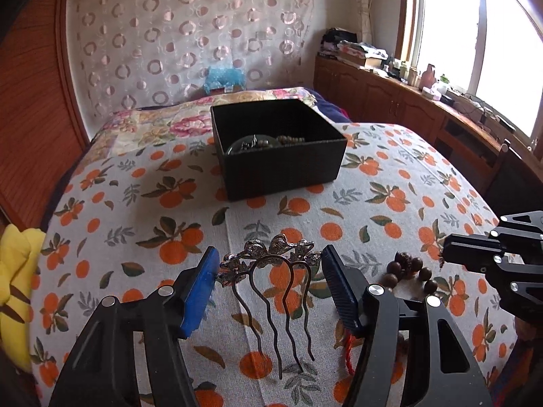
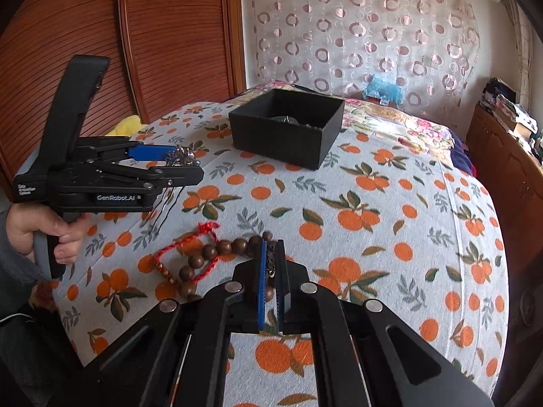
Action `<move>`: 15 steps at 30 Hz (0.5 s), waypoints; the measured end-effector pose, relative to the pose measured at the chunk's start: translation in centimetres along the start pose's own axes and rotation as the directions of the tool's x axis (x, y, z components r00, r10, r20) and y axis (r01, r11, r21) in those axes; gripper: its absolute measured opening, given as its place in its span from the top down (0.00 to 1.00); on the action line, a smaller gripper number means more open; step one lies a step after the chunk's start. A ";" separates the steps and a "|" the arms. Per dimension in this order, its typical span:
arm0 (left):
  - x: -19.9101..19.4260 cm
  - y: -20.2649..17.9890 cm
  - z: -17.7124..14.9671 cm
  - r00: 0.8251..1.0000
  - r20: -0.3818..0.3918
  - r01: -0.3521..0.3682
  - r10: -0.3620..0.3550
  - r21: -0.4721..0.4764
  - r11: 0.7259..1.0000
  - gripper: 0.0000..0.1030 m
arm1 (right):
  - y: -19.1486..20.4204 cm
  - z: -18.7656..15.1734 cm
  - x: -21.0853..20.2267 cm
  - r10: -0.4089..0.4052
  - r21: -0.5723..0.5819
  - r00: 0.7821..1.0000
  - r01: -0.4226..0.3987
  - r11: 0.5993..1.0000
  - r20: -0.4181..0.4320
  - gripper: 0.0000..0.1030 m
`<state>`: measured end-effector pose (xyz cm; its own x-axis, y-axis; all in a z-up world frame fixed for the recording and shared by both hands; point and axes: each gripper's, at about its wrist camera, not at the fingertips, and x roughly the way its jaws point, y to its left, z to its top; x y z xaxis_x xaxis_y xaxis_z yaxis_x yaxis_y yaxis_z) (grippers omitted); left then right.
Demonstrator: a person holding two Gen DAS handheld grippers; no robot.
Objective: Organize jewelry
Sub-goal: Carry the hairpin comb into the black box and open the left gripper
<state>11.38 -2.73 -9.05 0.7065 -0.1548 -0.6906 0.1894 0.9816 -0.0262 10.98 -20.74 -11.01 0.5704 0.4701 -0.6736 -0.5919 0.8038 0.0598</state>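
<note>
We see a white bedsheet (image 1: 142,224) printed with orange fruits and green leaves, a black box (image 1: 281,166), a dark bronze-toned hair comb (image 1: 271,264), brown wooden beads (image 2: 217,249) on red cord (image 2: 183,244), blue pads (image 1: 200,291) on the black left gripper (image 1: 269,271), and a yellow cloth (image 1: 17,271).

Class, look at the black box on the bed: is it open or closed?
Open. The black box has no lid on, and beads and a round item show inside it.

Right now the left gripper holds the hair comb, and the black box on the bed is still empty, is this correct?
Not quite. The black box is not empty: the left wrist view shows beads and other jewelry inside. The left gripper does hold the hair comb.
</note>
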 end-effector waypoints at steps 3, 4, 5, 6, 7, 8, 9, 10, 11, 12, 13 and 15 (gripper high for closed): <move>-0.3 0.1 0.7 1.000 0.019 0.005 -0.005 0.000 1.000 0.42 | -0.2 1.0 0.1 0.000 -0.004 1.000 0.000 1.000 0.011 0.95; -0.3 0.2 0.9 1.000 0.023 0.006 -0.006 0.000 1.000 0.42 | -0.3 1.4 0.2 0.002 -0.006 1.000 -0.002 1.000 0.017 0.95; -0.4 0.2 1.0 1.000 0.029 0.007 -0.007 0.001 1.000 0.42 | -0.4 1.7 0.3 0.003 -0.007 1.000 -0.003 1.000 0.021 0.95; -0.5 0.3 1.3 0.999 0.039 0.009 -0.009 0.000 1.000 0.42 | -0.5 2.1 0.4 0.004 -0.008 1.000 -0.004 1.000 0.026 0.95; -0.5 0.3 1.4 0.999 0.046 0.012 -0.012 -0.002 1.000 0.42 | -0.5 2.4 0.4 0.005 -0.010 0.999 -0.005 1.000 0.032 0.95; -0.6 0.4 1.6 0.998 0.055 0.017 -0.016 -0.005 1.000 0.42 | -0.6 2.7 0.5 0.006 -0.010 0.999 -0.006 1.000 0.036 0.95; -0.7 0.5 1.7 0.998 0.061 0.019 -0.019 -0.008 1.000 0.42 | -0.7 3.0 0.6 0.009 -0.010 0.999 -0.008 1.000 0.040 0.95; -0.7 0.6 1.9 0.997 0.069 0.024 -0.023 -0.014 1.000 0.42 | -0.8 3.3 0.7 0.013 -0.010 0.999 -0.012 1.000 0.044 0.95; -0.8 0.8 2.1 0.997 0.075 0.029 -0.027 -0.020 0.999 0.42 | -0.8 3.5 0.8 0.015 -0.011 0.999 -0.015 1.000 0.046 0.95; -0.8 0.9 2.2 0.996 0.081 0.033 -0.031 -0.024 0.999 0.42 | -0.9 3.8 0.9 0.018 -0.013 0.999 -0.017 1.000 0.047 0.95; -0.8 1.0 2.3 0.996 0.085 0.036 -0.034 -0.027 0.999 0.42 | -1.0 4.1 1.1 0.020 -0.016 0.999 -0.019 1.000 0.047 0.95; -0.9 1.2 2.6 0.994 0.099 0.045 -0.042 -0.035 0.998 0.42 | -1.1 4.5 1.4 0.022 -0.023 0.999 -0.021 1.000 0.048 0.95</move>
<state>12.78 -1.73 -6.55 0.7618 -0.2057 -0.6143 0.1973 0.9769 -0.0824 15.06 -19.33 -8.71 0.5836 0.5046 -0.6362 -0.6169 0.7850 0.0568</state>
